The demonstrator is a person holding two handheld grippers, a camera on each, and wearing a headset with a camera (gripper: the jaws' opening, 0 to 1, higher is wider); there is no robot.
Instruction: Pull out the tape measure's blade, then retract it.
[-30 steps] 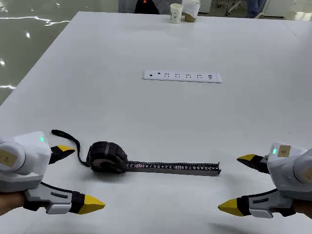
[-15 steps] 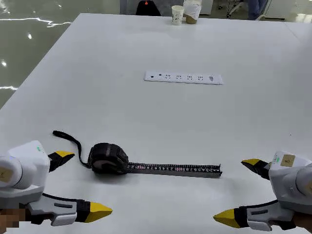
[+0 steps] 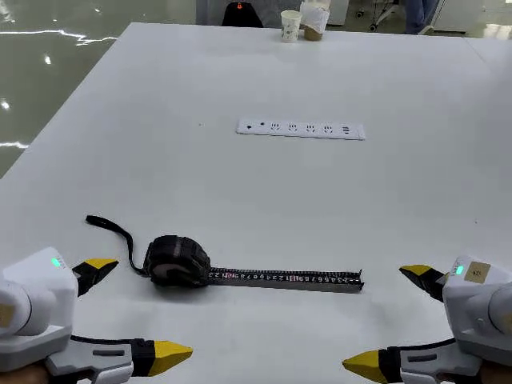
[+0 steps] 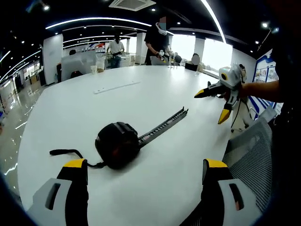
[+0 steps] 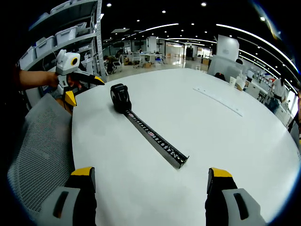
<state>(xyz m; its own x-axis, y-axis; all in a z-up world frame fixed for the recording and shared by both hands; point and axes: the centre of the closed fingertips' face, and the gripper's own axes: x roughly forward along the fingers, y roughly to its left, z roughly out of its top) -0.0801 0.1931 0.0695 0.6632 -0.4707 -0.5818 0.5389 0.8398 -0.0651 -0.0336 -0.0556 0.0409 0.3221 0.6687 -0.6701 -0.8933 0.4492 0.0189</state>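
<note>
Head view: tape measure [image 3: 178, 260] on worktop [image 3: 264, 184], blade [image 3: 288, 278] drawn out, between my left tongs [image 3: 150, 306] and right tongs [image 3: 374, 316], both spread, empty. Its case [image 3: 170, 254] is likely hard, weighty; blade thin, springy: I would grip case flanks, blade tip.

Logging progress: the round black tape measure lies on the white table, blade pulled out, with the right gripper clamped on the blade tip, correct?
No: the right gripper is open, apart from the blade tip, as the head view shows. Rest stands.
</note>
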